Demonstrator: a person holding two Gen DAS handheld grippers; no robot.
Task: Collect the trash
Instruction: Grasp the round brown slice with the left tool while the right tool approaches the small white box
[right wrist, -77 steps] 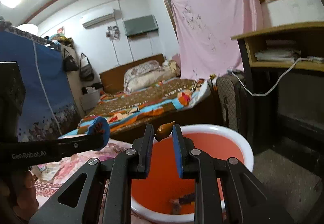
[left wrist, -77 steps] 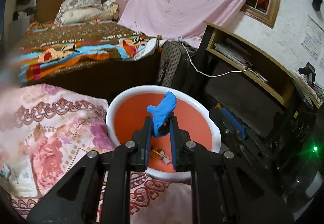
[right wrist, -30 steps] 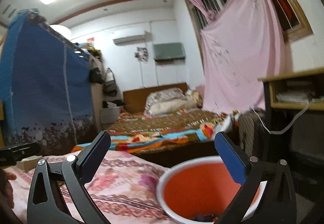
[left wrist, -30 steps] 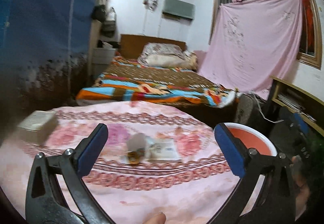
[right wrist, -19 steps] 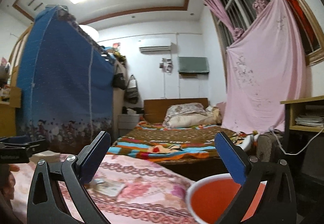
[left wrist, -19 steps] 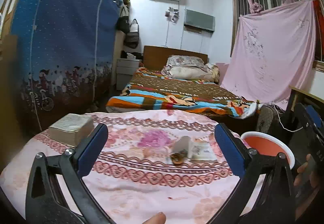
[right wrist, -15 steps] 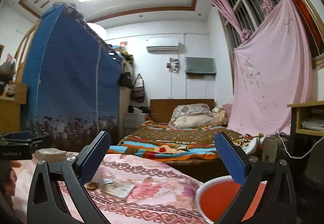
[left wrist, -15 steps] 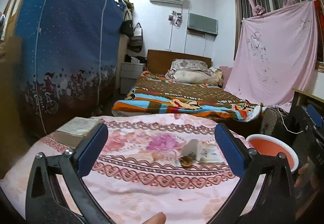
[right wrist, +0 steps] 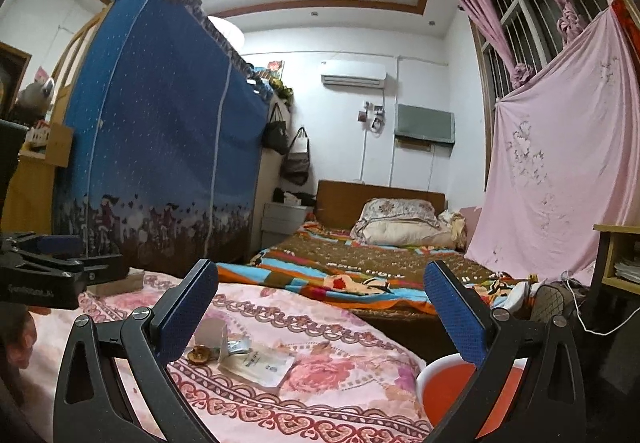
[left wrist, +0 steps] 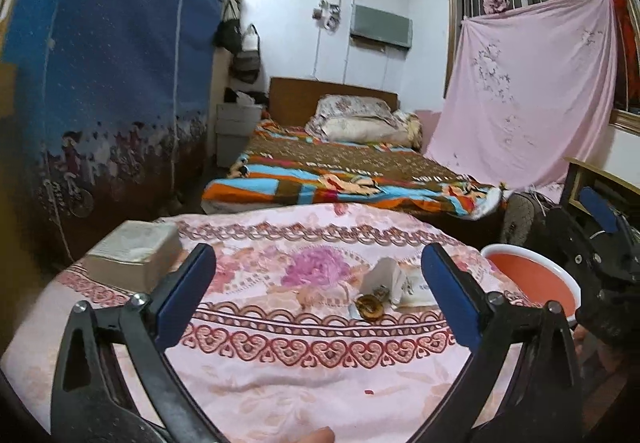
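Lying on the pink floral bench (left wrist: 280, 383), a small heap of trash (left wrist: 380, 293) — white wrappers and a brown round scrap — sits ahead of the left gripper (left wrist: 318, 285), between its widely spread, empty jaws. The orange basin (left wrist: 532, 279) stands at the bench's right edge. The right gripper (right wrist: 320, 307) is likewise released, with the trash near its left jaw.

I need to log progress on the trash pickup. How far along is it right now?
Done: can't confirm; the orange basin shows no contents from here. In hand: nothing; left gripper and right gripper are both open and empty. Left: the brown scrap, white wrapper and flat packet on the pink cloth.
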